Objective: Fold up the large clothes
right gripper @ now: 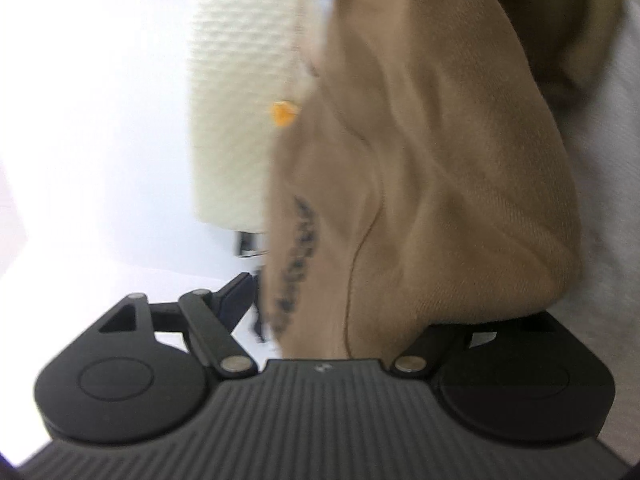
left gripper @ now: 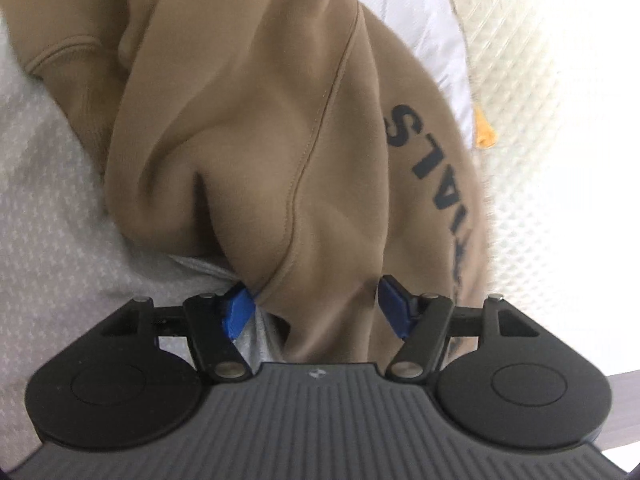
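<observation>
Tan sweatshirt (left gripper: 248, 128) fabric fills the gap between the left gripper's (left gripper: 316, 306) blue pads (left gripper: 238, 312), which stand spread, the left pad touching a bunched fold, the right one apart from the cloth. Dark lettering (left gripper: 424, 152) runs along the garment to that claw's right. Beyond lie a grey patterned sheet (left gripper: 52, 184), a white cloth (left gripper: 400, 8) and a cream textured blanket (left gripper: 552, 92). Over the right gripper (right gripper: 340, 312) the same sweatshirt (right gripper: 440, 168) drapes, hiding one finger; whether it pinches cannot be told.

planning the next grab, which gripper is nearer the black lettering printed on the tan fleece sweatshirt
right, narrowly: the black lettering runs into the right gripper mouth but passes just outside the left gripper
</observation>
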Available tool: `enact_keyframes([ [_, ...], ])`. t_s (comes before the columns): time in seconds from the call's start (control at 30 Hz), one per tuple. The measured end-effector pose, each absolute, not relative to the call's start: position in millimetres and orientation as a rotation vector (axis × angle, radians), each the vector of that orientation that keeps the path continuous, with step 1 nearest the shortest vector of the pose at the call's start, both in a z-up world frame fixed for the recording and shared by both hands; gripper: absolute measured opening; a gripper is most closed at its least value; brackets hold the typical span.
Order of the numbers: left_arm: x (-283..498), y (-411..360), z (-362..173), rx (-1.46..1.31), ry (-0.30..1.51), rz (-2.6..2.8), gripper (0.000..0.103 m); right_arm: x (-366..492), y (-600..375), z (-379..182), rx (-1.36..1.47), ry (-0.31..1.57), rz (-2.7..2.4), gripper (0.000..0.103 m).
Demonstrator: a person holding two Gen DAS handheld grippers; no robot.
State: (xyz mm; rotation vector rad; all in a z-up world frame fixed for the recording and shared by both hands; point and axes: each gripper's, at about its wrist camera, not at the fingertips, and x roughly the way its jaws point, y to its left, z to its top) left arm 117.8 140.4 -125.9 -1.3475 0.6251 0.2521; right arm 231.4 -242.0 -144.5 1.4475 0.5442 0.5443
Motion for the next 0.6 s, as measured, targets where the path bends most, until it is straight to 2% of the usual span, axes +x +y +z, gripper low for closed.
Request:
enact_keyframes([
  [0.17,102,141,-119,-1.359,0.591,0.169,0.074,235,-247,-128,1.46,0.462,0.64,0.083],
  [0.3,99,136,-115,-1.336,0.667,0.05,0.077,243,-245,-119,1.446,0.431,0.685,0.083],
  [0.47,122,112,-122,-1.371,0.746,-0.209,0.08,254,-246,-98,1.416,0.406,0.738,0.083],
  [0.6,141,106,-131,-1.449,0.714,-0.283,0.087,257,-251,-84,1.398,0.374,0.773,0.083],
])
